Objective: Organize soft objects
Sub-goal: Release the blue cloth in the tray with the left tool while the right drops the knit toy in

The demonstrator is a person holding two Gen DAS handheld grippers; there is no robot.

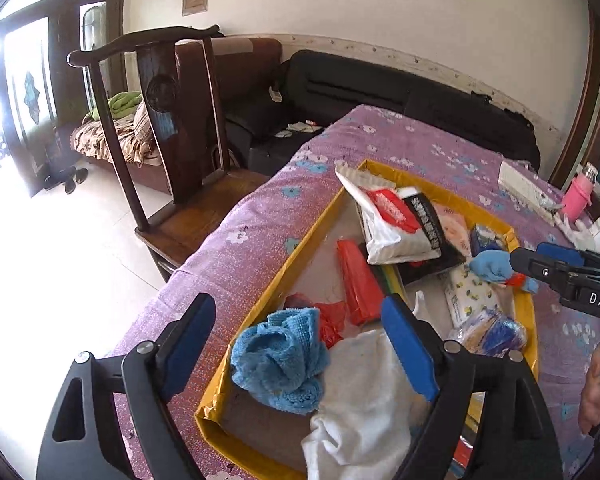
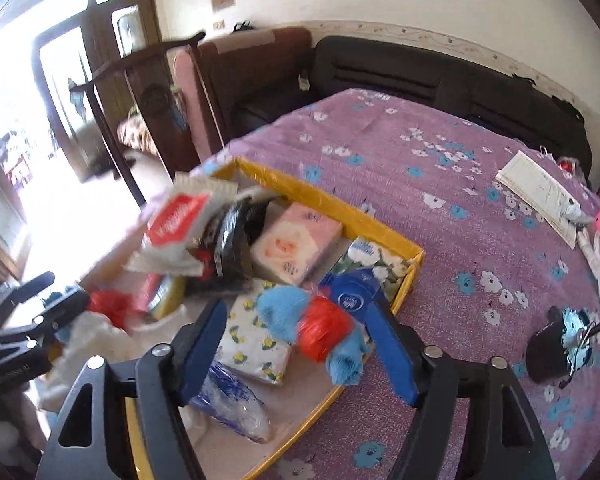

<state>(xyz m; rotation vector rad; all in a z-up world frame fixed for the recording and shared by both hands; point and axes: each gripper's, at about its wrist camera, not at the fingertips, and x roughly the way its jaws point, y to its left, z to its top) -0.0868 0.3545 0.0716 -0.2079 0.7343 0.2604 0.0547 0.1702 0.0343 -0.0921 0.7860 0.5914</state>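
Both grippers spread wide over yellow-rimmed tray [image 1: 320,220]: left gripper [image 1: 300,344] empty above blue towel [image 1: 280,364], right gripper [image 2: 300,344] around, not visibly pressing, blurred blue-and-red soft toy [image 2: 320,328] between its fingers. Best lowered squarely over tray interior before withdrawing. Contact with pads and toy's underside indistinct; white cloth [image 1: 364,400] partly hidden behind left finger.
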